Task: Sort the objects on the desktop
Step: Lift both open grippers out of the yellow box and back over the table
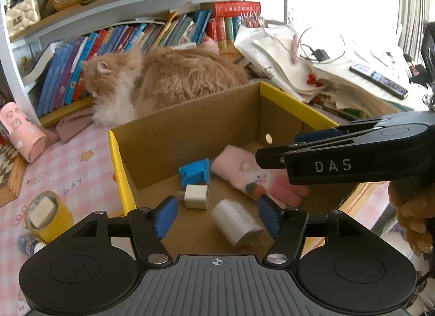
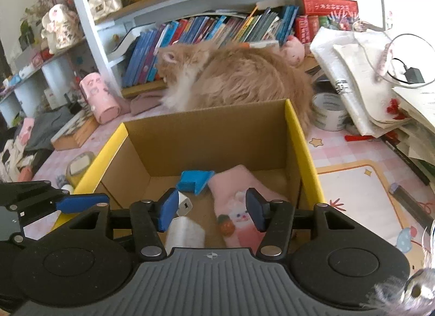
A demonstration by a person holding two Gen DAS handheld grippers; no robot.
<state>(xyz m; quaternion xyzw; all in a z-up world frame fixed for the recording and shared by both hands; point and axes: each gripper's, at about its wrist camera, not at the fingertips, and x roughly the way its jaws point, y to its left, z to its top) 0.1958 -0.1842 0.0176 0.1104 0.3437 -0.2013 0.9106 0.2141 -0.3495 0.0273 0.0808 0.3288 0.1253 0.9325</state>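
Note:
A cardboard box with yellow rims (image 1: pixel 187 123) (image 2: pixel 206 136) stands on the pink desk mat. Inside lie a blue plug (image 1: pixel 194 172) (image 2: pixel 194 178), a white charger cube (image 1: pixel 196 196) (image 2: pixel 184 204), a white roll (image 1: pixel 236 222) (image 2: pixel 185 231) and a pink sock with a strawberry print (image 1: pixel 258 177) (image 2: pixel 239 207). My left gripper (image 1: pixel 217 216) is open and empty above the box's near edge, over the white roll. My right gripper (image 2: pixel 210 212) is open and empty above the box, over the sock; it also shows in the left wrist view (image 1: pixel 274 158).
An orange cat (image 1: pixel 163 77) (image 2: pixel 239 77) lies behind the box against the bookshelf. A yellow tape roll (image 1: pixel 47 215) (image 2: pixel 78 166) and a pink cylinder case (image 1: pixel 23 131) (image 2: pixel 99 100) lie left of the box. A grey tape roll (image 2: pixel 327 112) and stacked papers (image 1: pixel 312 66) lie right.

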